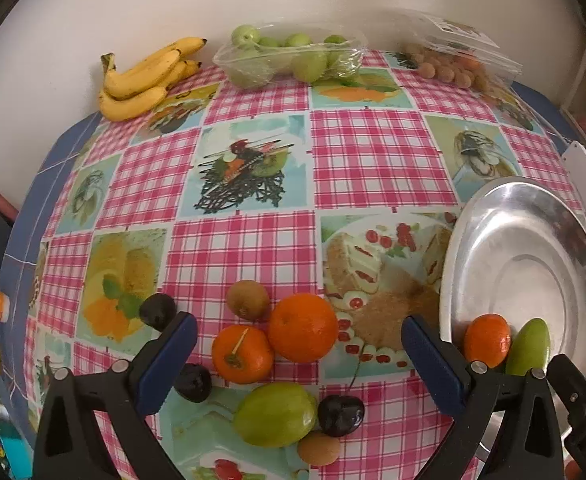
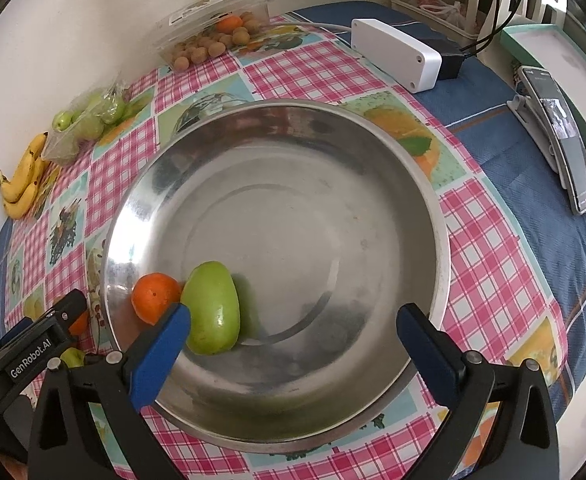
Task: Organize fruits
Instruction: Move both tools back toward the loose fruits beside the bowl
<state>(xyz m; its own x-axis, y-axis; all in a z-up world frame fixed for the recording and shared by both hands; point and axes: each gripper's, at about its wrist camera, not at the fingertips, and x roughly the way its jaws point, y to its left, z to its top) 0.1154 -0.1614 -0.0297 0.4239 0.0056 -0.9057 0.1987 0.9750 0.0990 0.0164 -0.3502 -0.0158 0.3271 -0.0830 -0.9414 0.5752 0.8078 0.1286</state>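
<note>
Right gripper (image 2: 293, 332): it hangs over the wide shiny steel bowl (image 2: 373, 152), blue-padded jaws spread wide, nothing between them. My read: a drop-off is done here.

Bowl contents: a smooth oblong green fruit (image 2: 212, 309) lies on the bowl's floor at about seven o'clock, touching a small round orange citrus (image 2: 154, 297) that leans on the sloping wall at eight o'clock. Both sit low on that side, likely because the curved wall lets them roll together.

Left gripper (image 1: 297, 340): jaws open and empty too, poised steeply over the loose fruit pile on the pink checked oilcloth (image 1: 373, 148). It looks lined up for the next pick.

Loose pile: between the left fingers sit a large round orange (image 1: 303, 332), a smaller orange with a stem stub (image 1: 242, 354), a fuzzy brown kiwi (image 1: 248, 299) at twelve o'clock of them, a round green fruit (image 1: 275, 414) at six, dark plums (image 1: 340, 415) beside it, and a small tan fruit (image 1: 317, 449) lowest.

Bowl from the left view: at three o'clock of the pile, near enough for short carries.

Far edge: yellow banana bunch (image 1: 145, 76), clear bag of green fruit (image 1: 289, 58) and clear lidded punnet of small tan fruit (image 1: 453, 60) stay packaged by the wall, well apart.

Progress, as I judge it: early; two in, most still out.
</note>
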